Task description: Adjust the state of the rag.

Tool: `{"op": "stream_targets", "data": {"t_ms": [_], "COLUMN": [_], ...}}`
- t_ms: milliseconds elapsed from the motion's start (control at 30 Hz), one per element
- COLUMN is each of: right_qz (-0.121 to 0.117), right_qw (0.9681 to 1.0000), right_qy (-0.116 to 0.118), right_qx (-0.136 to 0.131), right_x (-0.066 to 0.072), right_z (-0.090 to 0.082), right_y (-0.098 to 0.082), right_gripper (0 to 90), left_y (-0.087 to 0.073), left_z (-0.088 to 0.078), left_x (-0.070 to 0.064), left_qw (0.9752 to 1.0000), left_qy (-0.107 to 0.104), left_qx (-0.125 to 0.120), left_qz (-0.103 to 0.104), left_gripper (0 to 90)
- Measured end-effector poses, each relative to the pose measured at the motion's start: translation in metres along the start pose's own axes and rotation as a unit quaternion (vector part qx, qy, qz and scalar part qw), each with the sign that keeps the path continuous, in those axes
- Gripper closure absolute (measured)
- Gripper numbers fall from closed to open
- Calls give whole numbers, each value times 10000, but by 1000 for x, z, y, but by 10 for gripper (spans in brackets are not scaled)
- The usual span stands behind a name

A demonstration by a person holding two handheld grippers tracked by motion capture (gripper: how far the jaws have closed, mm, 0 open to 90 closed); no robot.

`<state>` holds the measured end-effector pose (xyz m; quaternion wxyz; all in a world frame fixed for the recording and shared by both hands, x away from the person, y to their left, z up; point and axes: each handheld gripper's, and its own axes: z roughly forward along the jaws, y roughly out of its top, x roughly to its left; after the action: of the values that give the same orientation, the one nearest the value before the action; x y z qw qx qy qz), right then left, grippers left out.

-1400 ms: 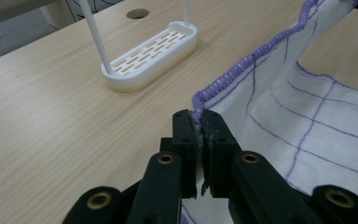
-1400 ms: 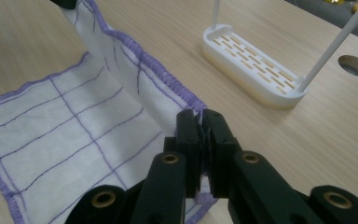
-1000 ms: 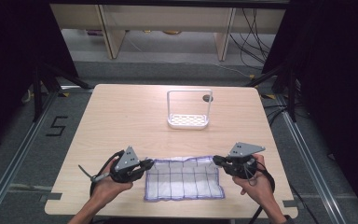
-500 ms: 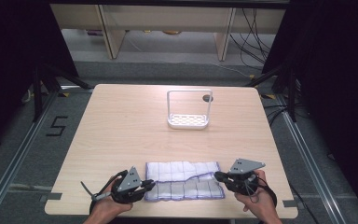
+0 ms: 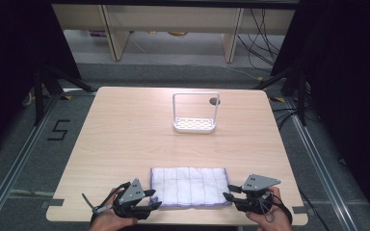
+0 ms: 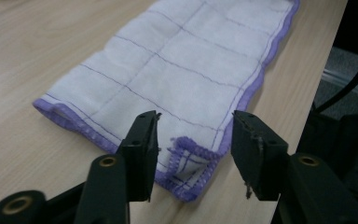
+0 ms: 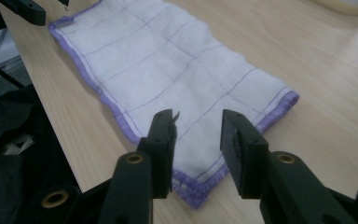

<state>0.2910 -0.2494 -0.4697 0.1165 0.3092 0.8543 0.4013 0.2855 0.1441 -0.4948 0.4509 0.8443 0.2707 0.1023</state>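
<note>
We see the cloth (image 5: 189,186) now folded in half, both grippers, left (image 6: 193,142) and right (image 7: 196,133), open, released: fold looks done.

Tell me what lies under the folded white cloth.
The cloth lies flat on the wooden table at its near edge. At one corner, in the left gripper view, a second layer peeks out beneath the top one. Whatever lies between or under the layers is covered.

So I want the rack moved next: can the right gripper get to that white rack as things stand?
Probably yes. The right gripper is open and holds nothing, and only bare table lies between the folded cloth and the white rack; whether the arm stretches that far is unclear.
</note>
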Motion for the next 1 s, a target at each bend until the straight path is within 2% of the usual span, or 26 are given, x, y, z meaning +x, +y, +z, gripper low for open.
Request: {"op": "stream_targets", "data": {"t_ms": [33,67,100,133,167,200,233,267,300,333,367,433,467,533,567,667,733,767,800,833,867,967,1000], "right_qz": [57,57,145,145,264,281,281,279,278,278,331,359,453,453,450,413,405,486,486,376,376,350,413], "right_qw": [9999,9999,9996,9996,9989,9987,9987,9981,9979,9979,9973,9969,9962,9958,9953,9959,9959,9950,9950,9957,9957,9943,9934], "right_qy": [-97,-97,-228,-228,-380,-426,-426,-537,-575,-575,-613,-621,-614,-657,-618,-581,-556,-479,-479,-458,-458,-453,-453], "right_qx": [-34,-34,20,20,70,56,56,84,125,125,230,323,427,438,588,561,583,727,727,710,710,899,973], "right_x": [-2,-2,-7,-7,-14,-19,-19,-29,-35,-35,-46,-52,-54,-56,-61,-63,-64,-63,-63,-64,-64,-62,-61], "right_z": [-1,-1,1,1,4,6,6,11,13,13,22,31,36,42,51,61,64,69,69,74,74,78,78], "right_y": [2,2,4,4,8,11,11,17,19,19,25,29,31,32,36,38,38,38,38,37,37,35,35], "right_gripper": [592,592,569,569,548,546,546,545,544,544,538,534,532,527,524,517,516,514,514,512,512,509,509], "left_y": [4,4,8,11,17,19,19,24,26,26,28,30,30,30,30,28,28,28,28,27,27,25,25], "left_z": [-3,-3,-5,-5,-4,-2,-2,1,5,5,12,19,22,26,32,41,43,47,47,51,51,55,55], "left_x": [5,5,11,15,29,35,35,49,54,54,65,73,76,79,83,86,86,86,86,86,86,85,85], "left_qw": [9996,9996,9994,9993,9989,9985,9985,9983,9975,9975,9972,9966,9963,9960,9951,9949,9949,9951,9951,9954,9954,9955,9957], "left_qy": [97,97,180,205,366,406,406,512,589,589,559,607,595,548,621,567,539,502,502,434,434,411,369], "left_qx": [-185,-185,-198,-186,-152,-171,-171,20,-6,-6,87,199,275,344,439,546,617,686,686,732,732,799,805], "left_qz": [-176,-176,-212,-233,-245,-323,-323,-284,-386,-386,-493,-529,-554,-611,-635,-629,-581,-510,-510,-442,-442,-311,-261], "left_gripper": [473,461,443,438,433,429,425,420,415,409,406,400,397,386,379,377,379,388,395,418,427,463,491]}}
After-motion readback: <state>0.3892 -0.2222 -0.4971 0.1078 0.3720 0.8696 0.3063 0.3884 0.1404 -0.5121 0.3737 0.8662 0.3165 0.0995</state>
